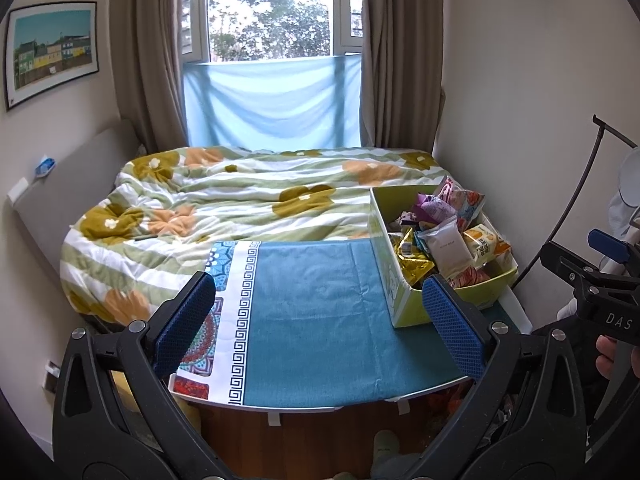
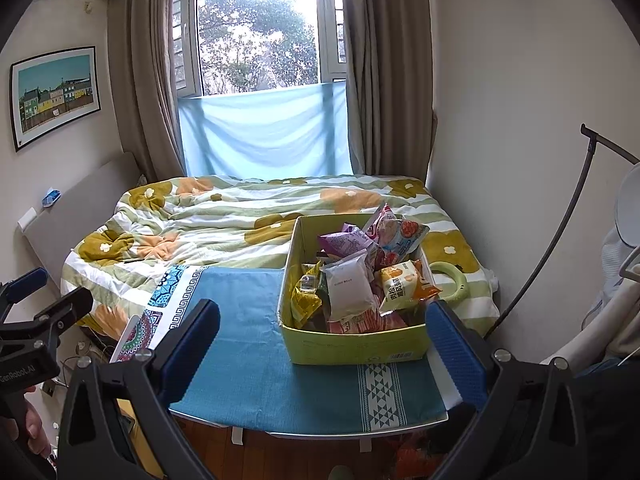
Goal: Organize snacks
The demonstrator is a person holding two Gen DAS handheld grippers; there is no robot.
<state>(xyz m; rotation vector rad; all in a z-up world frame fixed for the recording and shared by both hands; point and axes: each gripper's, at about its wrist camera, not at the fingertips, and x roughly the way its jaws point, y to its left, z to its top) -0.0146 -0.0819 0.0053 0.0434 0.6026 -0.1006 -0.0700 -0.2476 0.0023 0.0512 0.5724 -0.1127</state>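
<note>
Left wrist view looks down a small table (image 1: 312,300) covered with a teal cloth (image 1: 320,320) that has a patterned white border along its left edge. The left gripper (image 1: 318,320) hangs over the near part of that cloth with its two blue-padded fingers (image 1: 184,320) wide apart and nothing between them. At the table's right end stands a yellow-green cardboard box (image 1: 400,296), open at the top and heaped with snack packets (image 1: 448,240) — a plain white pouch, gold foil wrappers, an orange-and-yellow bag, a purple one and a pink one at the back. Beyond the table lies a bed with a flowered quilt (image 1: 240,200), and behind it a window (image 1: 272,12) with brown curtains and a pale blue sheet hung across its lower part. A framed picture (image 1: 52,48) hangs on the left wall.

From the right wrist view, the right gripper (image 2: 324,344) is held in front of the box (image 2: 356,344), its fingers (image 2: 460,352) also spread wide and empty; the right finger sits just beside the box's near right corner, though whether it touches I cannot tell. The snack packets (image 2: 352,280) fill the box loosely, several tilted against each other, the pink bag sticking up above the far rim. A light green ring (image 2: 448,284) lies on the quilt just right of the box. At the left edge of this view the other gripper's black frame shows, held by a hand (image 2: 32,432) — only fingertips are visible.
</note>
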